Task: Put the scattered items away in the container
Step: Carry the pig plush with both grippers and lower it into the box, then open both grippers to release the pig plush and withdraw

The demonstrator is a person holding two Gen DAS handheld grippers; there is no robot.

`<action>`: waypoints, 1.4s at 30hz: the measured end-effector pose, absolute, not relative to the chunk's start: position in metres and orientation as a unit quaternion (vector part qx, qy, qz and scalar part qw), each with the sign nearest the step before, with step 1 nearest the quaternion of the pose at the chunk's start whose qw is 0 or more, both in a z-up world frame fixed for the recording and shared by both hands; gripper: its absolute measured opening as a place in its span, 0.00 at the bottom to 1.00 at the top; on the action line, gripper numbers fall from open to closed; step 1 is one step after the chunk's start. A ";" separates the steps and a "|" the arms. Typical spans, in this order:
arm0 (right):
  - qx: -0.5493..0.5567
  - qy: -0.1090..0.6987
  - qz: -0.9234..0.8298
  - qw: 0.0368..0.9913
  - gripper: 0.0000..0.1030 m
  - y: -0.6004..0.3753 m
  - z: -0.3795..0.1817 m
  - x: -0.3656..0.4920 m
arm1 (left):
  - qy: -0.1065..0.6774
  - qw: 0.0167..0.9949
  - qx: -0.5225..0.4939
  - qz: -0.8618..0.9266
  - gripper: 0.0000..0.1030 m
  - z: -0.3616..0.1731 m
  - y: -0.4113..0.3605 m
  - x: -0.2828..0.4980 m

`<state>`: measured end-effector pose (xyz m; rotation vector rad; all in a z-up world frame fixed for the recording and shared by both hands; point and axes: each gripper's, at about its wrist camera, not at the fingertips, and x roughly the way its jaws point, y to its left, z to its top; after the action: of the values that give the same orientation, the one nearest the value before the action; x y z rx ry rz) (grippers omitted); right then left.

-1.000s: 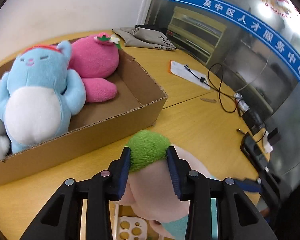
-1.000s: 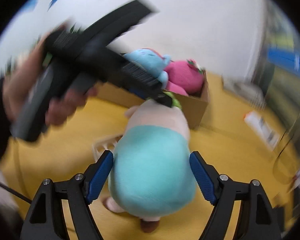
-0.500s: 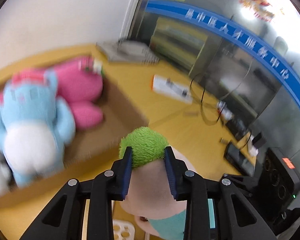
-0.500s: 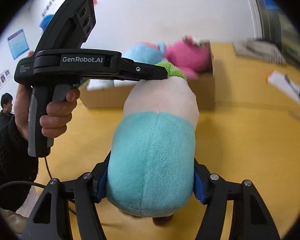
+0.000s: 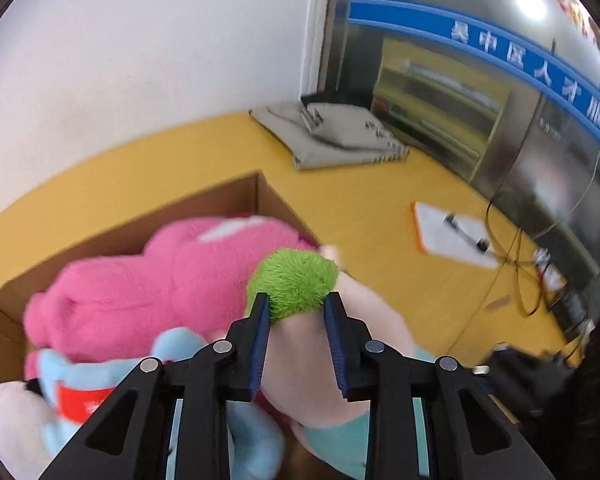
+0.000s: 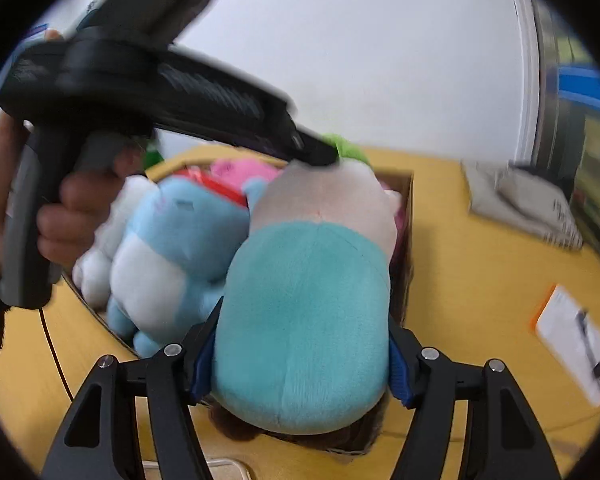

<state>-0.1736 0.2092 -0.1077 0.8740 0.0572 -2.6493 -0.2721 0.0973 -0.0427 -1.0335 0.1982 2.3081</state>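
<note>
A plush toy with a green tuft (image 5: 292, 276), a pale pink head and a teal body (image 6: 300, 312) hangs over the open cardboard box (image 5: 220, 196), held at both ends. My left gripper (image 5: 296, 300) pinches the head just below the tuft, and its jaws are closing on it. In the right wrist view the left gripper (image 6: 316, 152) reaches in from the upper left, held by a hand (image 6: 72, 208). My right gripper (image 6: 302, 332) is shut on the teal body. A pink plush (image 5: 160, 280), a blue plush (image 6: 180, 232) and a white plush (image 6: 100, 248) lie in the box.
The box wall (image 6: 404, 280) stands just right of the held toy. On the yellow table lie a folded grey bag (image 5: 340, 136), a white sheet with a pen (image 5: 452, 236), black cables (image 5: 516, 272) and a dark device (image 5: 532, 380) at the right.
Both grippers carried the green-tufted plush from the table beside the box to above it. The toys in the box now sit close beneath. The left jaws narrowed slightly.
</note>
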 end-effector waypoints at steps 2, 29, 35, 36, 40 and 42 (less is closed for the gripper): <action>0.326 -0.001 -0.930 0.168 0.67 0.213 -0.111 -0.173 | 0.061 0.306 -0.389 0.867 0.29 -0.050 0.097 -0.271; 0.413 -0.022 -0.893 0.176 0.50 0.223 -0.111 -0.156 | 0.108 0.278 -0.381 0.875 0.41 -0.065 0.111 -0.253; 0.391 0.023 -0.911 0.133 0.67 0.208 -0.094 -0.129 | 0.036 0.241 -0.388 0.889 0.64 -0.028 0.036 -0.207; 0.376 0.027 -0.915 0.142 0.67 0.201 -0.088 -0.124 | 0.044 0.227 -0.381 0.895 0.68 -0.030 0.017 -0.191; 0.355 0.015 -0.918 0.175 0.67 0.173 -0.081 -0.125 | 0.082 0.162 -0.411 0.893 0.68 -0.067 -0.040 -0.164; 0.366 0.004 -0.909 0.200 0.67 0.153 -0.090 -0.131 | 0.042 0.136 -0.453 0.880 0.69 -0.093 -0.075 -0.165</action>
<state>-0.1308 0.1525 -0.0899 1.0230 0.0118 -2.5414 -0.1649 -0.0746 -0.0933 -1.3129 0.1204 2.5469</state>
